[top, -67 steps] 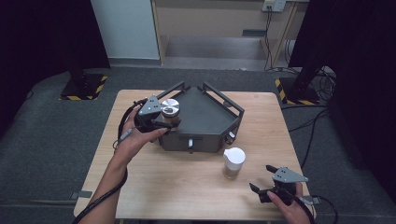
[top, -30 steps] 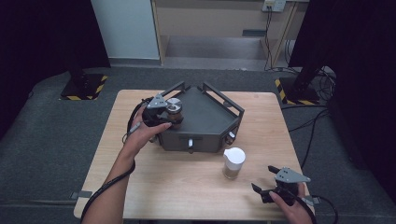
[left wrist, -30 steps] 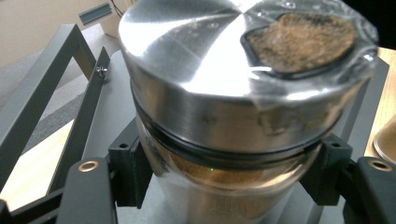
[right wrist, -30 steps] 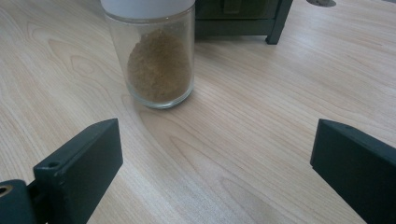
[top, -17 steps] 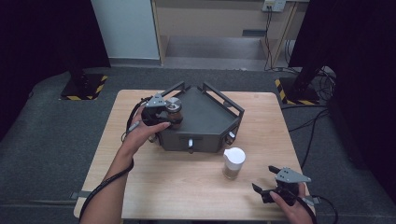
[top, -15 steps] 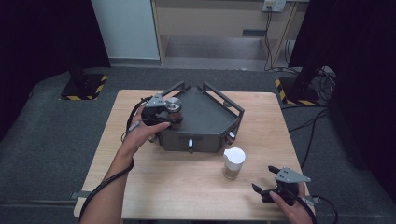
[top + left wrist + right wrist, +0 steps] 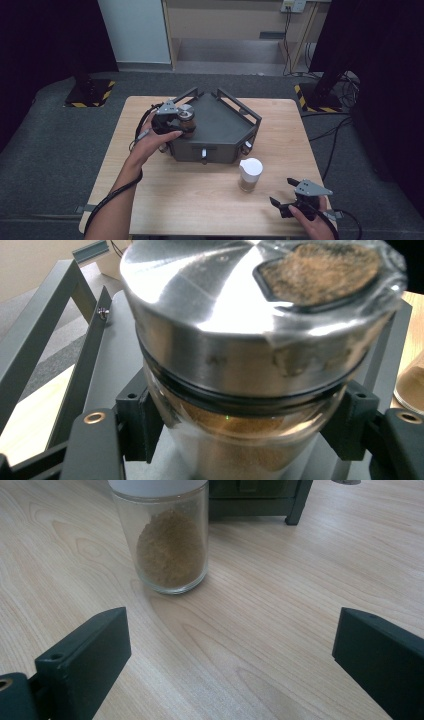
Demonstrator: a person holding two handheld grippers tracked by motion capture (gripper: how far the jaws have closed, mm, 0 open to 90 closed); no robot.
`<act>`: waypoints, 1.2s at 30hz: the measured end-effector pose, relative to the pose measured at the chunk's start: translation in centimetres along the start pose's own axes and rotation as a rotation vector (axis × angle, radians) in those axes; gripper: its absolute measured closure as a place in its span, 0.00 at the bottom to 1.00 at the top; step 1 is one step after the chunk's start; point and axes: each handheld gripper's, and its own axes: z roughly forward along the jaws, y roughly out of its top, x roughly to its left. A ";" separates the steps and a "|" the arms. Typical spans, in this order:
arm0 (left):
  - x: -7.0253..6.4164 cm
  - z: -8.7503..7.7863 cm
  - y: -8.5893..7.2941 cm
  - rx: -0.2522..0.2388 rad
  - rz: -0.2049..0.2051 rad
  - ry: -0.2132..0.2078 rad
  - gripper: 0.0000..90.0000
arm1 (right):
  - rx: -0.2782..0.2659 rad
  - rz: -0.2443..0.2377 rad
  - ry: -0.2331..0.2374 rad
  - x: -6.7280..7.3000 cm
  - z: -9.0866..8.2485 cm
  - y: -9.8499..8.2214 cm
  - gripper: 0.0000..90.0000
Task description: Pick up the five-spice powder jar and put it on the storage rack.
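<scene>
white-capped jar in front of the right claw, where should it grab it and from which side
Grip the glass body of the white-capped jar below the cap, coming in level from the table's near edge. It stands upright on the wooden table with straight round sides, and the right claw already faces it with jaws wide open.

Both forearms bare, no sleeves. Left hand-held gripper (image 7: 172,120): black body, grey three-cornered top plate, black cable along the forearm. Right hand-held gripper (image 7: 289,199): same build; blocky black jaws with brass-ringed screw holes.
</scene>
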 end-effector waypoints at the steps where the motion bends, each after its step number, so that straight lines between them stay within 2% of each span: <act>1: 0.0 0.0 0.0 0.001 0.001 0.000 0.33 | 0.000 0.001 0.000 0.0 0.0 0.0 0.03; 4: 0.0 0.0 0.3 0.010 -0.005 0.001 0.33 | 0.001 0.003 0.000 0.0 0.0 -0.1 0.03; 7: -0.2 0.0 0.5 0.025 0.007 0.008 0.31 | 0.003 0.004 -0.001 -0.1 0.0 -0.1 0.03; 9: -0.1 0.1 0.4 0.026 -0.001 0.007 0.21 | 0.002 0.003 -0.001 -0.1 0.0 -0.1 0.03; 16: -0.7 -1.0 -0.5 -0.008 -0.004 0.038 0.05 | 0.002 -0.002 -0.004 -0.1 -0.2 0.0 0.03; 21: -0.8 -2.2 -1.2 -0.043 -0.008 0.053 0.04 | -0.004 0.002 -0.010 -0.1 -0.4 0.0 0.03; 22: -0.6 -2.4 -1.4 -0.060 0.001 0.043 0.04 | -0.003 0.002 -0.010 -0.1 -0.4 0.0 0.03; 25: -0.7 -3.1 -1.6 -0.074 0.007 0.048 0.03 | -0.002 0.001 -0.010 -0.1 -0.4 0.0 0.03; 31: -1.5 -4.3 -2.0 -0.079 0.024 0.077 0.03 | -0.005 0.002 -0.013 -0.1 -0.4 0.0 0.03; 36: -2.3 -5.3 -2.3 -0.092 0.032 0.083 0.03 | -0.005 0.000 -0.012 -0.1 -0.4 0.0 0.03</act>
